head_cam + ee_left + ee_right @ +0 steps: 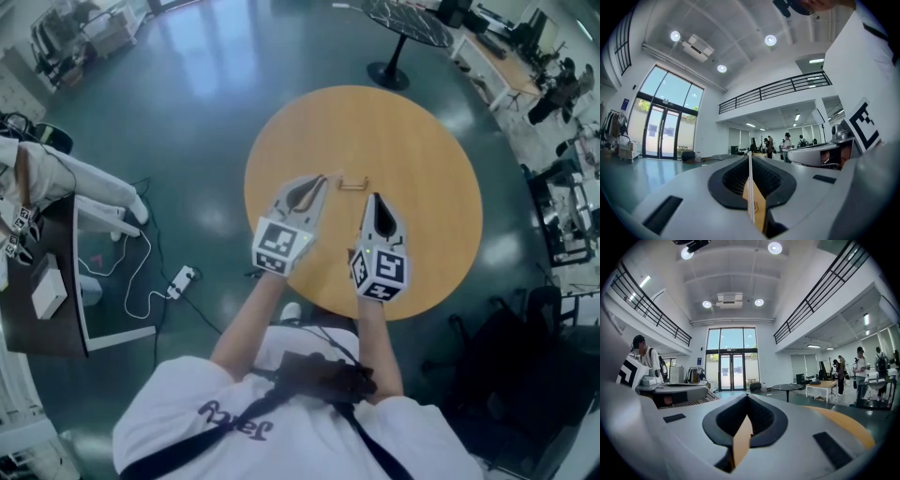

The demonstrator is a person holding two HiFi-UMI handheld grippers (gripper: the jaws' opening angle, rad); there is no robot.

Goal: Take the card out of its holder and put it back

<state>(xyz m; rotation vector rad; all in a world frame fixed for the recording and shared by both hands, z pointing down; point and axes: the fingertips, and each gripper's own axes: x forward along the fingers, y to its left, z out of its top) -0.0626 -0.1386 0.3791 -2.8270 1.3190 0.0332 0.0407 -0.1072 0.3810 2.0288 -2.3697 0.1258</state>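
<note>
Left claw: clenched on the card. In the left gripper view we see the card as a thin white strip, edge-on and upright, pinched between the two dark pads. This claw points level, out across a hall toward a tall glazed entrance.

Right claw: clenched, grasping nothing. In the right gripper view we find its pads meeting at the tips. The tan sliver showing through the opening behind them is the wooden surface below (not a held item).

In the head view we locate both claws over the round wooden tabletop, side by side. The left one is angled toward the right one, and their tips are near each other but apart. The marker cubes at their rear ends sit toward the near edge of the tabletop.

The holder lies on the tabletop near its centre, between the two sets of tips and just beyond them. We read it as a small tan bar; finer detail is too small to tell. The card is out of the holder, held in the left claw and apart from the holder.

A second, dark round table stands on the floor beyond the far edge of the tabletop.
</note>
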